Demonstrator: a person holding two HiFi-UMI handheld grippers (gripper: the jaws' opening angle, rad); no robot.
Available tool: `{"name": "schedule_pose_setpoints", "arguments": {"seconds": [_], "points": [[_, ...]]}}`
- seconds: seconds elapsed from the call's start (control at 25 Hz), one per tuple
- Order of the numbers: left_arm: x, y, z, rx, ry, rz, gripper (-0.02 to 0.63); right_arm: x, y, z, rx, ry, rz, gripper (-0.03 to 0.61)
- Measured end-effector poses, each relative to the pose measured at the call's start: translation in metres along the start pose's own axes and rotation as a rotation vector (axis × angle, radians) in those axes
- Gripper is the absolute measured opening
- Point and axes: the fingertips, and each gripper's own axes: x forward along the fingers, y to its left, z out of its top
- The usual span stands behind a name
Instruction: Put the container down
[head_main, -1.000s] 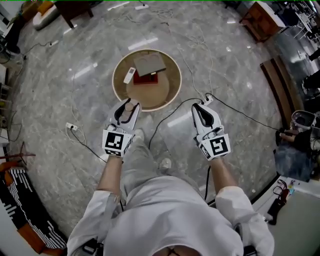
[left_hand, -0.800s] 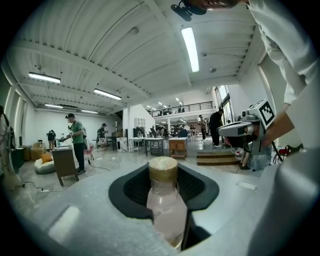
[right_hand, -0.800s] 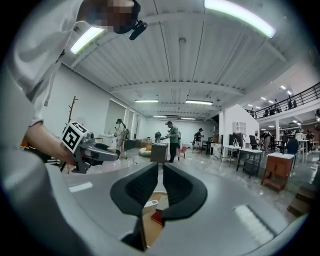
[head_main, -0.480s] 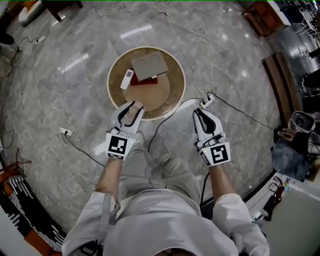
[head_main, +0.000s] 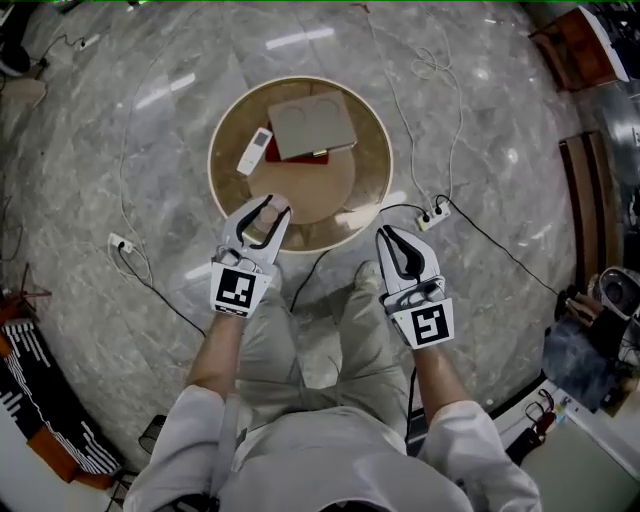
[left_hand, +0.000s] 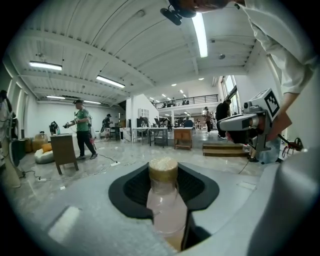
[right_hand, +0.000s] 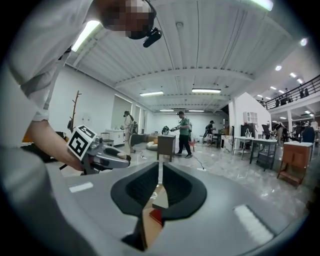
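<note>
One container (left_hand: 165, 206) — cap forward, axis along jaws.

round wooden table (head_main: 322, 196), white remote (head_main: 255, 150), grey slab (head_main: 312, 125)

Bright ceiling strip lights (left_hand: 200, 30), floor (head_main: 300, 38) glare; fisheye warp w/ dark edges.

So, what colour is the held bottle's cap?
The bottle has a golden tan cap, clearest in the left gripper view.
</note>
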Motion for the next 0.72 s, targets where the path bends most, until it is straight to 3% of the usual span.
{"name": "schedule_pose_setpoints", "arguments": {"seconds": [0.24, 0.72], "points": [[0.046, -0.002, -0.075, -0.038, 0.023, 0.073, 0.133, 0.025, -0.030, -0.077, -0.004, 0.025, 0.064, 0.029], [0.114, -0.012, -0.216, -0.059, 0.095, 0.086, 0.133, 0.054, -0.052, -0.206, 0.030, 0.076, 0.113, 0.026]]}}
